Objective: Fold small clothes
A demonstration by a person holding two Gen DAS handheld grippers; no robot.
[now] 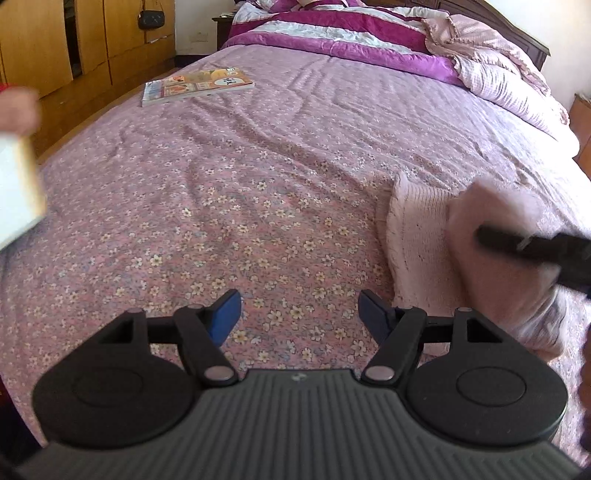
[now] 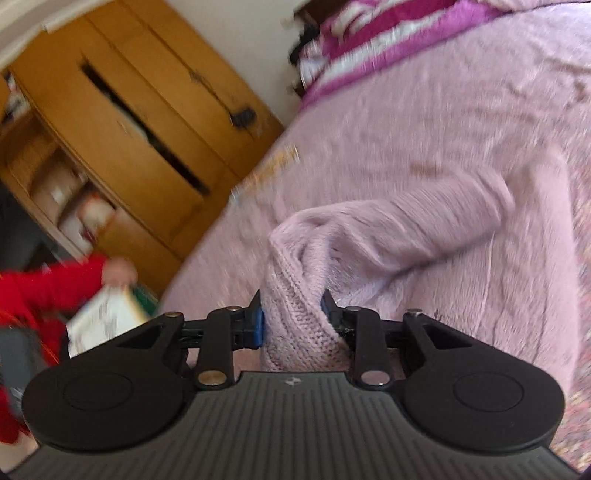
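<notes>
A small pale pink knitted sweater [image 1: 424, 243] lies on the floral bed sheet [image 1: 240, 221], to the right of my left gripper [image 1: 299, 314]. The left gripper is open and empty, low over the sheet. My right gripper [image 2: 293, 317] is shut on a bunched fold of the sweater [image 2: 299, 325] and lifts it off the bed; a sleeve [image 2: 424, 221] trails away to the right. In the left wrist view the right gripper's black finger [image 1: 524, 247] shows at the right edge over the lifted knit. The right wrist view is motion-blurred.
A colourful book [image 1: 197, 85] lies on the bed at the far left. Magenta and white quilts [image 1: 351, 33] are piled at the head. Wooden cabinets [image 1: 74, 48] stand left of the bed. A person in a red sleeve [image 2: 48, 288] holds a book beside the bed.
</notes>
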